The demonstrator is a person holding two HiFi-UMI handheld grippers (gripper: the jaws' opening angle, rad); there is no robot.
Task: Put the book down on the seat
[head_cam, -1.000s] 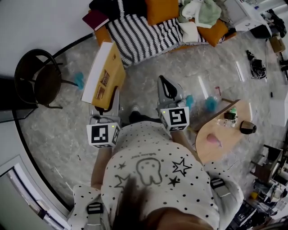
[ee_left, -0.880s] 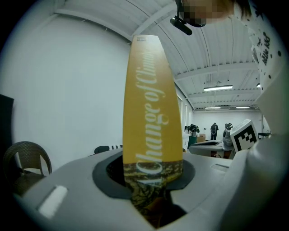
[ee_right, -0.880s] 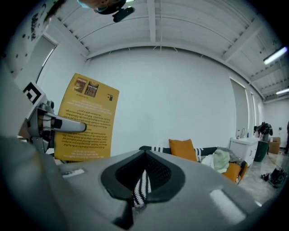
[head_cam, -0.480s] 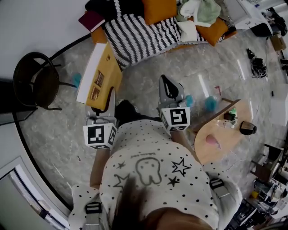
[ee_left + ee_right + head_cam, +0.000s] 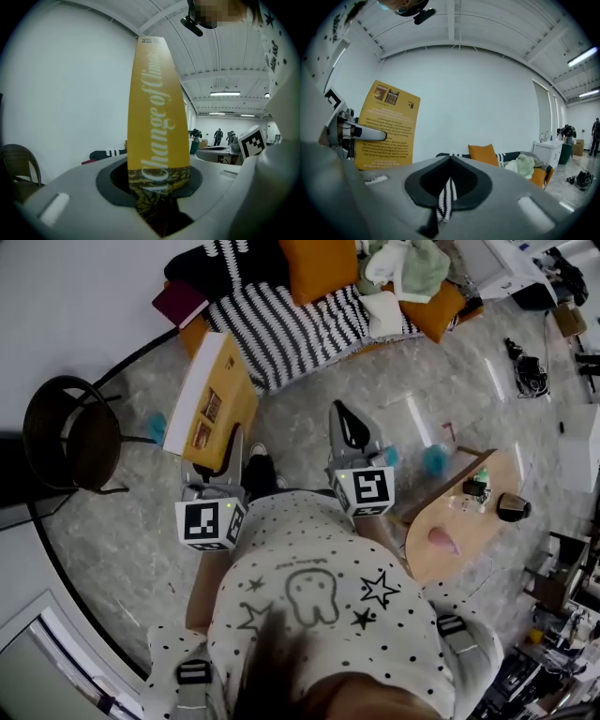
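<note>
Head view: the left gripper point(image 5: 228, 448) holds the yellow book point(image 5: 211, 397) upright over the floor, short of the striped sofa point(image 5: 281, 320). Left gripper view: the jaws are clamped on the book's spine. Right gripper view: the right gripper point(image 5: 446, 190) has its jaws together, empty.

- On the spine of the book point(image 5: 158, 122) clamped in my left tongs point(image 5: 159, 187), white script runs up the yellow: "A Change of Climate".
- Its back cover point(image 5: 386, 126), seen in my right gripper view, carries lines of print too small to read.
- The cube point(image 5: 211, 523) on my left tongs and the cube on the right one point(image 5: 367, 489) show black-and-white square code markers.
</note>
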